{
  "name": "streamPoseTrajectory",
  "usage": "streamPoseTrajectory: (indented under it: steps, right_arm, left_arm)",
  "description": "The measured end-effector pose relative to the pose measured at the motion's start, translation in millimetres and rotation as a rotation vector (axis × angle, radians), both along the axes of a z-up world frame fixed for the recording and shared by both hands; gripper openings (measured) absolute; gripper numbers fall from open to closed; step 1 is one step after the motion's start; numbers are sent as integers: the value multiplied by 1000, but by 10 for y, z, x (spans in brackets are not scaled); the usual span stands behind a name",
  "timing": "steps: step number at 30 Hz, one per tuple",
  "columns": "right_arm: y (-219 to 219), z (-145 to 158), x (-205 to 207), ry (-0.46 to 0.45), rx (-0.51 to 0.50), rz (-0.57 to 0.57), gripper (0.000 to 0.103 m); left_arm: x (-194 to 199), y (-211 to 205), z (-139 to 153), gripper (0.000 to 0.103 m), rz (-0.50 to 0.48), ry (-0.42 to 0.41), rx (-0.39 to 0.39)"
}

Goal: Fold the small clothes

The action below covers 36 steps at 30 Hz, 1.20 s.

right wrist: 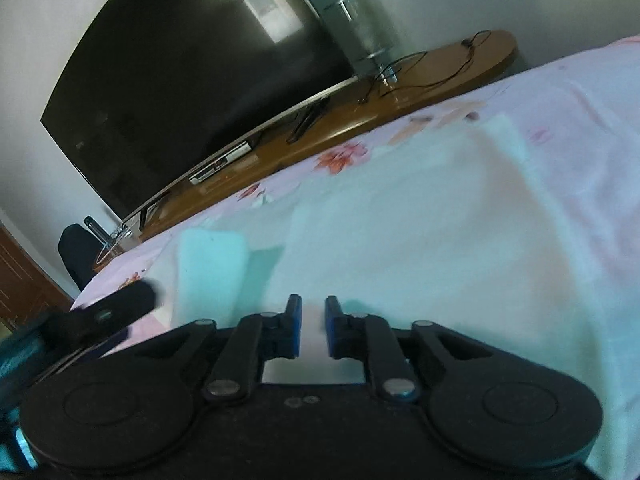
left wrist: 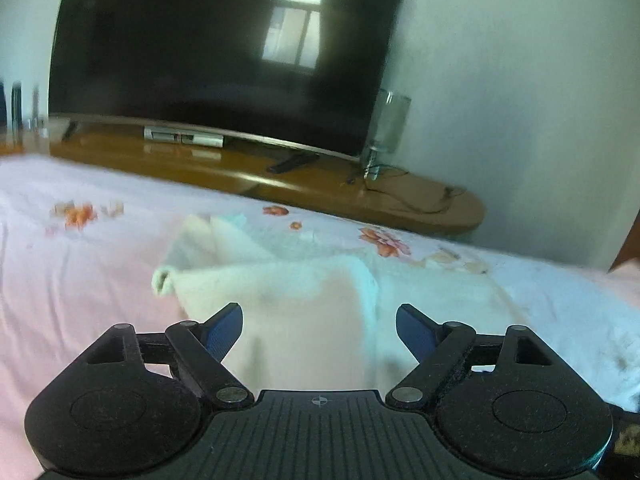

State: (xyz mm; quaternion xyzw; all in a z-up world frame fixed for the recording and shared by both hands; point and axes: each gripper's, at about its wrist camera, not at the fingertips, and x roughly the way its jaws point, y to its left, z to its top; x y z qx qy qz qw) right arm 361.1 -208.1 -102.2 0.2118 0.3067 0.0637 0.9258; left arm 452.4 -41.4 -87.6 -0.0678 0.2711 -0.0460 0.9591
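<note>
The small white garment (left wrist: 280, 292) lies partly folded on the flowered bed sheet (left wrist: 80, 280), one corner rolled up at its left. The left hand-held gripper (left wrist: 319, 330) hangs wide and empty above it; the right hand-held gripper (right wrist: 311, 326) stands narrow, gripping nothing visible — best smooth that corner flat, then pinch the near edge evenly before folding again.

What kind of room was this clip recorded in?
Most likely a bedroom at home. A pink floral bedsheet covers the work surface, with a pale garment on it. Beyond it a large dark television stands on a low wooden stand.
</note>
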Motion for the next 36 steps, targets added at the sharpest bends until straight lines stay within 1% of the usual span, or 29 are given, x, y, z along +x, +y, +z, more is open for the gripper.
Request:
streamPoseTrajectory:
  steps: [2, 3, 4, 5, 6, 7, 9, 11, 12, 13, 14, 15, 16, 17, 19, 21, 22, 23, 24, 25, 26, 27, 28, 30, 32, 33, 34, 35, 36]
  right_arm:
    - [-33, -26, -9, -3, 14, -35, 15]
    - [-58, -38, -14, -3, 24, -41, 15]
    - [-86, -51, -18, 1, 30, -42, 15]
    - [-108, -64, -12, 6, 31, -35, 14]
    - [-115, -66, -13, 7, 26, -30, 14]
    - [-123, -66, -13, 8, 23, -24, 13]
    - [-147, -52, -29, 9, 20, -6, 15]
    - [-148, -11, -37, -3, 3, 17, 15]
    - [-148, -1, -25, -10, -5, 31, 15]
    - [-144, 14, -32, -15, -13, 44, 15]
    - [-138, 24, -42, -19, -21, 55, 15]
    - [-126, 23, -41, -25, -23, 70, 15]
    - [-116, 19, -34, -26, -23, 78, 15]
    - [-92, 15, -24, -24, -31, 81, 15]
    - [-41, 7, -4, -31, -41, 96, 15]
    - [-1, -8, 19, -24, -38, 105, 15]
    - [14, -14, 21, -21, -37, 108, 15]
    - [27, -24, 28, -15, -36, 111, 15]
    - [34, -33, 24, -11, -35, 114, 15]
    - [34, -37, 24, -9, -36, 115, 15]
    - [36, -40, 26, -6, -37, 116, 15]
    - [36, -40, 27, -4, -38, 118, 15]
    - [38, -40, 32, -5, -38, 119, 15]
    - [49, -26, 34, -10, -43, 123, 15]
    - [68, -2, 31, -24, -45, 127, 15]
    - [89, 8, 45, -32, -50, 125, 15]
    - [104, 19, 50, -38, -57, 121, 15]
    - [116, 25, 64, -45, -56, 121, 12]
    - [128, 31, 83, -50, -51, 125, 11]
  left_arm:
    - [70, -143, -15, 84, -12, 21, 62]
    - [103, -239, -40, 84, -8, 31, 120]
    - [135, -318, -72, 80, -7, 51, 164]
    - [183, -380, -118, 67, -5, 75, 192]
    - [206, -414, -156, 26, -2, 92, 216]
    - [213, -385, -193, 6, 1, 109, 205]
    - [152, -210, -192, 6, 19, 90, 103]
    - [-18, -24, -114, 6, 46, 2, 17]
    - [-132, 73, -76, 6, 69, -38, -8]
    - [-222, 181, -48, 6, 85, -77, -57]
    - [-337, 311, -35, 6, 107, -116, -131]
    - [-426, 414, -39, 6, 147, -123, -156]
    - [-526, 538, -71, 6, 180, -135, -217]
    - [-637, 664, -136, 6, 214, -142, -297]
    - [-809, 811, -317, 6, 269, -94, -396]
    - [-959, 911, -544, 6, 330, -5, -488]
    - [-1035, 959, -635, 7, 357, 21, -536]
    - [-1093, 990, -698, 9, 366, 32, -563]
    - [-1134, 1007, -737, 29, 379, 30, -568]
    - [-1165, 1033, -756, 44, 371, 2, -591]
    - [-1155, 1046, -761, 50, 360, -13, -610]
    - [-1139, 1065, -742, 63, 369, -20, -616]
    - [-1109, 1087, -735, 74, 369, -26, -643]
    - [-1012, 1145, -747, 77, 385, -26, -712]
    - [-888, 1135, -744, 77, 383, 4, -713]
    - [-834, 1122, -738, 71, 371, 15, -702]
    - [-791, 1128, -743, 39, 360, 32, -704]
    - [-711, 1137, -799, 14, 347, 86, -718]
    - [-641, 1157, -876, 7, 352, 133, -742]
